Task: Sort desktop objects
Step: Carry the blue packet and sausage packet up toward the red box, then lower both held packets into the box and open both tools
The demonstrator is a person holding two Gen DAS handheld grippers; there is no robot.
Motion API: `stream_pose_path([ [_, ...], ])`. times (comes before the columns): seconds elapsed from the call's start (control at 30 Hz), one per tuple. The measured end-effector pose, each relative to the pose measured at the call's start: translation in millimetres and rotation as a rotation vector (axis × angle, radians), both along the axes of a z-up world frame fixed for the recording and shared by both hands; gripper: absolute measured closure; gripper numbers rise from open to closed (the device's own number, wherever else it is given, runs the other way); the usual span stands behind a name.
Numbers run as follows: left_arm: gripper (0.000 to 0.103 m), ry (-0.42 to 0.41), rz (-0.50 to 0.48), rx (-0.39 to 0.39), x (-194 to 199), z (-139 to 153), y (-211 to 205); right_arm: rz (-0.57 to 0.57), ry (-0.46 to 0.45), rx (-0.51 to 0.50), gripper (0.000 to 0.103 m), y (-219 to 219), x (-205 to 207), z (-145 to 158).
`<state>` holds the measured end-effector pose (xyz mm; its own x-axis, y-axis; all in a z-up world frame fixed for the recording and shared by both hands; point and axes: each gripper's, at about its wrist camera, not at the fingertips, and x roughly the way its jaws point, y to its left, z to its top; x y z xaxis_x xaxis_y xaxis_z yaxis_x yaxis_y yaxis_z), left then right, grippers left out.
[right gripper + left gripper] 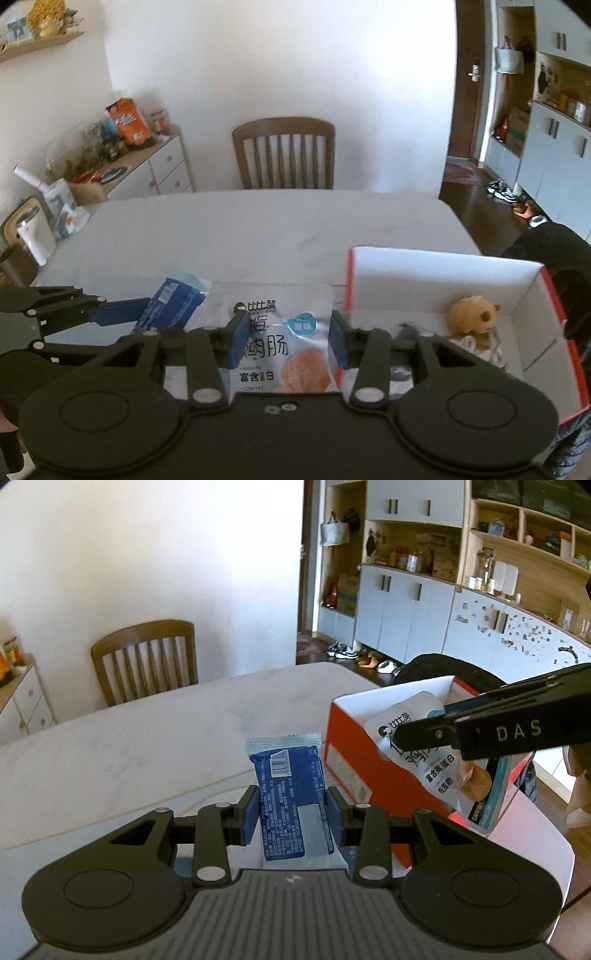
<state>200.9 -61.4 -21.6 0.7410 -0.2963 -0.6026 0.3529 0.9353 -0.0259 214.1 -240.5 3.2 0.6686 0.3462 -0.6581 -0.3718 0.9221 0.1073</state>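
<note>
My left gripper (291, 814) is shut on a blue snack packet (288, 790) held upright above the white table (147, 738). From the right wrist view that same blue packet (171, 306) and the left gripper (146, 312) show at the left. My right gripper (288, 339) is shut on a white sausage pouch (284, 343) with an orange picture. In the left wrist view the pouch (436, 768) hangs by the rim of a red open box (369, 768) with the right gripper (413, 734) clamped on it. Inside the box (554, 295) lies a small tan plush toy (472, 310).
A wooden chair (284, 155) stands at the far side of the table (258, 236). A low white cabinet (166, 162) loaded with snack bags is at the left. Grey cupboards and shelves (424, 602) line the right wall. A dark chair back (443, 668) sits behind the box.
</note>
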Motion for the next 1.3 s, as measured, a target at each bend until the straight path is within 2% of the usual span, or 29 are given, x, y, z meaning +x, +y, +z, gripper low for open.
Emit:
stream_pose_path([
  [0.57,0.066,-0.025,-0.128,0.02,32.9,16.6,-92.5,-0.144,-0.02,0.011,0.059,-98.6,23.1,4.7],
  [0.73,0.066,-0.006,-0.155,0.037,46.4,8.5,-124.6,-0.167,-0.01,-0.004,0.059,-124.7,32.6,-2.8],
  [1.03,0.066,0.015,-0.212,0.129,80.7,-13.2,-177.3,-0.224,0.054,-0.013,0.059,-163.6,56.8,-30.2],
  [1.2,0.066,0.067,-0.238,0.15,104.5,-27.6,-191.0,-0.229,0.082,-0.014,0.059,-174.7,62.7,-47.3],
  [1.3,0.066,0.125,-0.242,0.131,120.1,-36.7,-195.4,-0.229,0.104,-0.011,0.059,-177.2,66.2,-57.5],
])
